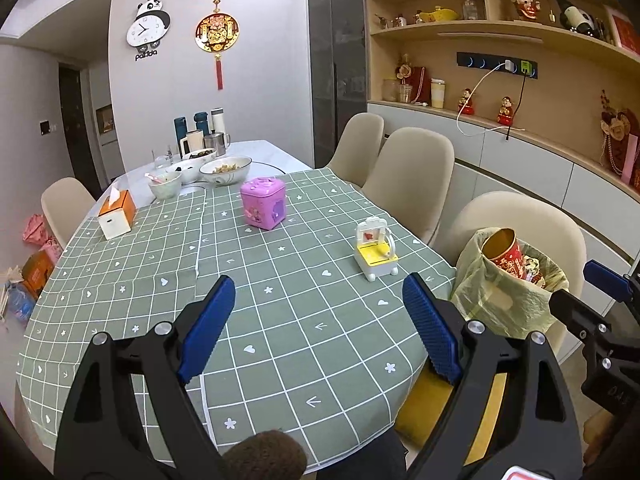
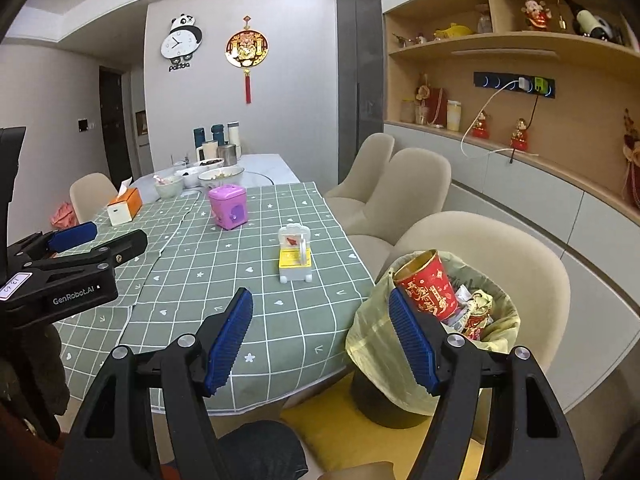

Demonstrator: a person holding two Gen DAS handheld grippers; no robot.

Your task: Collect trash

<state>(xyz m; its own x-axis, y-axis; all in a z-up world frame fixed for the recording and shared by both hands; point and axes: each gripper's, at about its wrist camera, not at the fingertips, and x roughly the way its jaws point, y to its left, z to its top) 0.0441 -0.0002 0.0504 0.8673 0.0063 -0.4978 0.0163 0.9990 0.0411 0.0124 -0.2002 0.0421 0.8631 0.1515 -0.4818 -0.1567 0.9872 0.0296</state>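
Note:
A trash bin with a pale yellow bag (image 2: 400, 344) (image 1: 504, 300) stands on a chair beside the table's right edge. A red paper cup (image 2: 428, 288) (image 1: 506, 254) and crumpled wrappers (image 2: 478, 312) lie inside it. My right gripper (image 2: 320, 336) is open and empty, held above the table edge just left of the bin. My left gripper (image 1: 316, 328) is open and empty over the green checked tablecloth (image 1: 280, 280). The right gripper's fingers (image 1: 600, 280) show at the right edge of the left wrist view.
On the table stand a yellow-and-white toy (image 1: 376, 252) (image 2: 295, 256), a pink box (image 1: 264, 204) (image 2: 228, 208), an orange tissue box (image 1: 118, 214), bowls (image 1: 226, 170) and flasks at the far end. Beige chairs (image 2: 404, 192) line the right side, with shelves behind.

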